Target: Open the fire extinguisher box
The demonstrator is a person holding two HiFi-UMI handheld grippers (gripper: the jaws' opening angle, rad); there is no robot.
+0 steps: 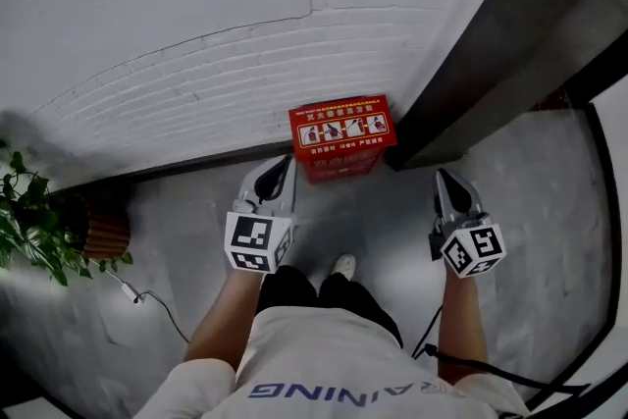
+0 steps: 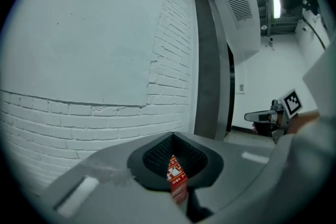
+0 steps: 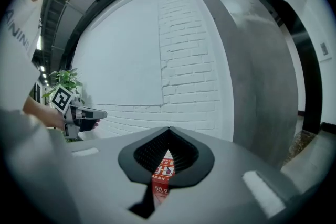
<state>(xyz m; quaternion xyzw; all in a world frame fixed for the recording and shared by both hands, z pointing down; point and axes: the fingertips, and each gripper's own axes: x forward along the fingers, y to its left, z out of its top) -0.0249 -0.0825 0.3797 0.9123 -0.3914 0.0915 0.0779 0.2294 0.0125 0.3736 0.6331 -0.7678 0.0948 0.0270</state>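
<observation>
The red fire extinguisher box (image 1: 342,136) stands on the floor against the white brick wall, its lid down and its picture label facing up. My left gripper (image 1: 284,165) hovers just short of the box's left front corner, jaws together and holding nothing. My right gripper (image 1: 443,178) hangs to the right of the box, apart from it, also shut and holding nothing. In the left gripper view a strip of the box (image 2: 177,180) shows through the slit of the gripper (image 2: 176,165). The right gripper view shows the box (image 3: 163,173) the same way past its gripper (image 3: 167,162).
A potted plant (image 1: 27,223) in a brown pot (image 1: 102,231) stands at the left, with a thin cable (image 1: 152,299) on the grey floor. A dark grey pillar (image 1: 491,54) rises right of the box. The person's shoe (image 1: 342,265) is just behind the grippers.
</observation>
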